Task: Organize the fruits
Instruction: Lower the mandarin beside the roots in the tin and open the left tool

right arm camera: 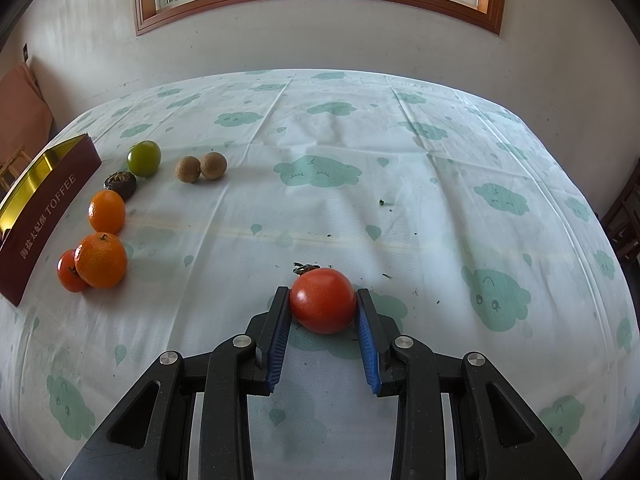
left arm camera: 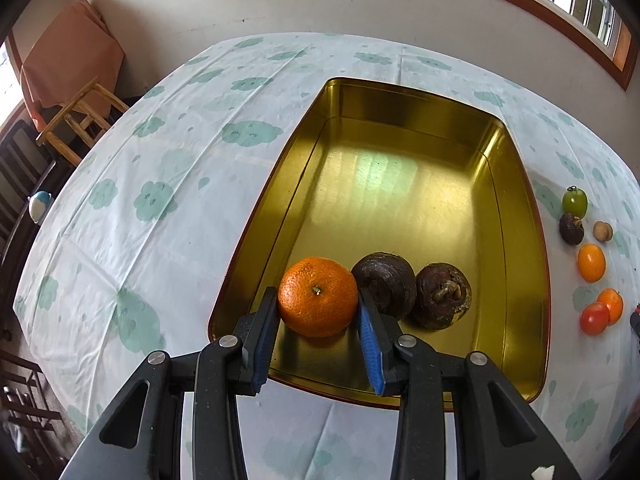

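The left tongs were clamped on a mandarin low over the near left corner of the gold tin, close to its near rim. Two dark water chestnuts sat just right of the mandarin, the nearer one touching the right pad; the tin's far half lay bare. The right tongs were closed on a red tomato resting on the bench, with open cloth all round it. Along the tin's maroon wall at the left stood a row: a green fruit, a kumquat, an orange touching a small tomato. Two longans touched each other further right.
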`<state>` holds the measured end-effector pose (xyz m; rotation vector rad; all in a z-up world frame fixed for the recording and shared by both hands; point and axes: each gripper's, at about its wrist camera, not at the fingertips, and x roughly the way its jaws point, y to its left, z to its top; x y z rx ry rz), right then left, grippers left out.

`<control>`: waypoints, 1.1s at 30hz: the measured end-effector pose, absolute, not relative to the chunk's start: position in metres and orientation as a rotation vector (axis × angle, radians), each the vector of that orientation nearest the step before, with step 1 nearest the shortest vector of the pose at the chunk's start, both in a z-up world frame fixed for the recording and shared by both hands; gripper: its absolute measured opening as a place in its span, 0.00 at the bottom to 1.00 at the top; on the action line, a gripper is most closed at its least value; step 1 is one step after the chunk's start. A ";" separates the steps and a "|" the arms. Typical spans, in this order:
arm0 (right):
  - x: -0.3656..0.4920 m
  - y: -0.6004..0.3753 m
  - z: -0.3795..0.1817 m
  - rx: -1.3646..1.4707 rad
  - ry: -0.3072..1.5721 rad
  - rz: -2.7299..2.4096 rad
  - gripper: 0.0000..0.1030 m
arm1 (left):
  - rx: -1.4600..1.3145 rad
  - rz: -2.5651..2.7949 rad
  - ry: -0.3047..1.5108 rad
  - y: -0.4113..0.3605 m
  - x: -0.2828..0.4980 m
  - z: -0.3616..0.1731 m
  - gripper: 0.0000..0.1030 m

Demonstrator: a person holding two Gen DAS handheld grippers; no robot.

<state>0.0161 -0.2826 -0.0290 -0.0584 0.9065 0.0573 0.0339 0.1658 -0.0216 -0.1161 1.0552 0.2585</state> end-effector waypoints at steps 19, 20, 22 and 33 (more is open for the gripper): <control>0.016 -0.282 -0.029 -0.059 0.908 0.057 0.32 | -0.101 0.247 1.061 0.161 0.030 -0.023 0.35; 0.016 -0.283 -0.029 -0.059 0.908 0.057 0.32 | -0.099 0.245 1.062 0.161 0.030 -0.022 0.35; 0.016 -0.283 -0.029 -0.059 0.908 0.057 0.32 | -0.096 0.247 1.062 0.161 0.031 -0.022 0.35; 0.016 -0.283 -0.029 -0.059 0.909 0.057 0.32 | -0.104 0.220 1.046 0.160 0.028 -0.015 0.48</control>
